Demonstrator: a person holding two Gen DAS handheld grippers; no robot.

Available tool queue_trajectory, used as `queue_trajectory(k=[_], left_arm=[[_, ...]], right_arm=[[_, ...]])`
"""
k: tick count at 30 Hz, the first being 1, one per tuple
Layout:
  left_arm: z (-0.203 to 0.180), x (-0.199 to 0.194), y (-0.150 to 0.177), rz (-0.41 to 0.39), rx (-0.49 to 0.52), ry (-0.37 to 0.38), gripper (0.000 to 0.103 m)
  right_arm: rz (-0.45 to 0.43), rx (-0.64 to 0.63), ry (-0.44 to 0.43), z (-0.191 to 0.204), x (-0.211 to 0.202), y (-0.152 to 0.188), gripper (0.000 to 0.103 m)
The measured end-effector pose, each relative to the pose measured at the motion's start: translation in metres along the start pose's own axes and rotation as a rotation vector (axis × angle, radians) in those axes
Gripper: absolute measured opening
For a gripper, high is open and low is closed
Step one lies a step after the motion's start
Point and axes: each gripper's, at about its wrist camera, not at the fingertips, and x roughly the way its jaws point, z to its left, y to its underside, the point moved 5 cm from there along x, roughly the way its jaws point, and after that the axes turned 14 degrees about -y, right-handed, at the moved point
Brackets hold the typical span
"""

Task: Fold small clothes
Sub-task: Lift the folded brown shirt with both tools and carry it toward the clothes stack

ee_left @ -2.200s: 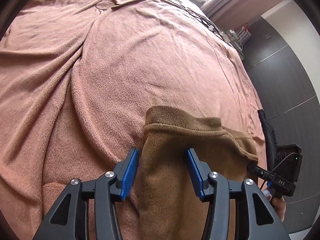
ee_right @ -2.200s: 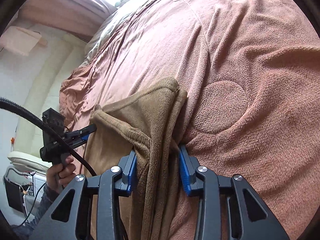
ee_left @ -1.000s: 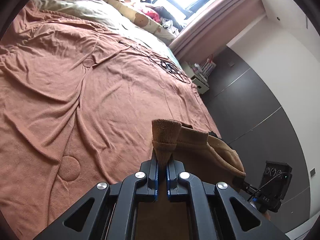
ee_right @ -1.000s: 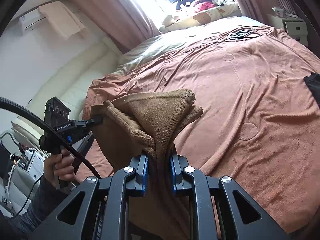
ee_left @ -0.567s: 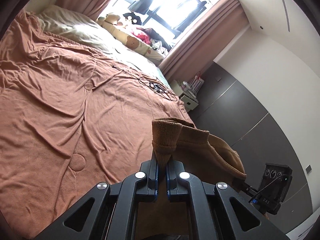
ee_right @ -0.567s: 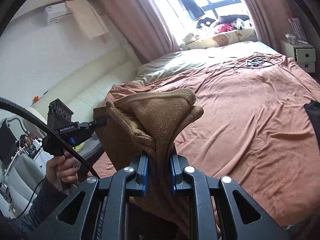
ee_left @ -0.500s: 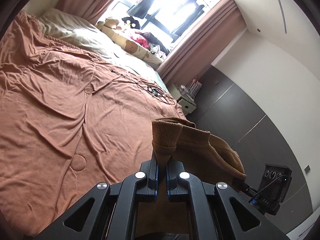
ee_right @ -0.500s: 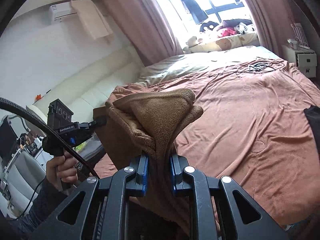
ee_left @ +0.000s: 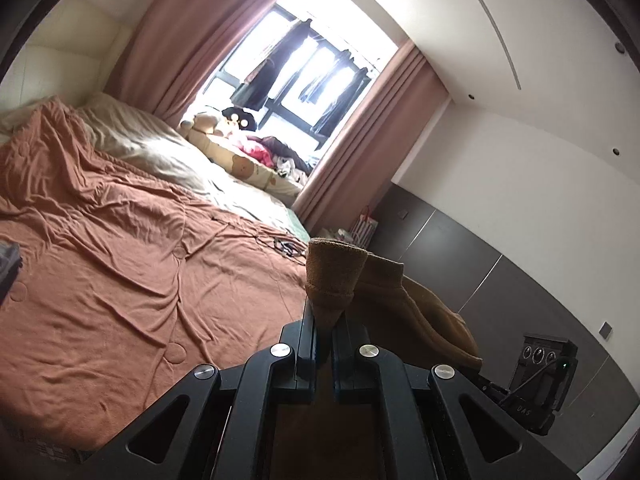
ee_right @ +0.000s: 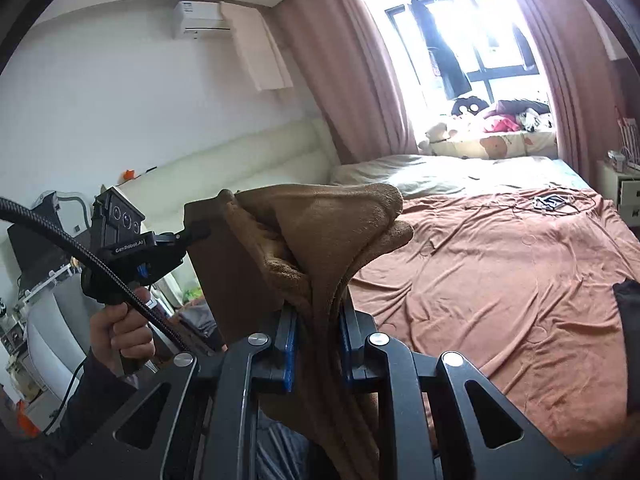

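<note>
Bedroom: "GenRobot.AI" on left gripper [ee_right: 200,234] pinching brown garment [ee_right: 320,220].

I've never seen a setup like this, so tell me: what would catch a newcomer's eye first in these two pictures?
First, the brown fleece garment held up in the air, pinched at one end by the right gripper and at the other by the left gripper. Beneath and beyond it spreads a bed under a rumpled rust-brown blanket. At the far end a bright window glows between pink curtains, with soft toys piled on the sill.

Brown fleece garment [ee_right: 320,216] bunched, held up, hanging above bed.
</note>
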Motion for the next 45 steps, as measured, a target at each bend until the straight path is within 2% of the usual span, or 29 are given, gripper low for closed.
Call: queue_trajectory(k=[9,15,19,29,36,45], left_arm=[[-0.007,-0.114,-0.016,-0.154,0.035,-0.011,0.005],[-0.001,-0.166,-0.029,-0.241,0.048,-0.012,0.005],[0.014,-0.186,-0.038,-0.275,0.040,-0.006,0.005],[0.089,-0.234,-0.044,-0.319,-0.041,-0.089,0.005],[0.155,-0.260,-0.044,-0.327,-0.086,-0.207,0.005],[0.228,-0.276,-0.071,-0.337,-0.069,-0.341,0.005]], right_arm=[[-0.021,-0.143,-0.089,0.066,-0.017,0.009,0.014],[-0.001,-0.224,-0.127,0.072,-0.004,0.003,0.014],[0.014,-0.242,-0.156,0.074,0.013,-0.004,0.014],[0.076,-0.252,-0.247,0.068,0.077,-0.007,0.014],[0.160,-0.237,-0.301,0.042,0.146,-0.009,0.014],[0.192,-0.214,-0.383,0.011,0.231,-0.003,0.013]])
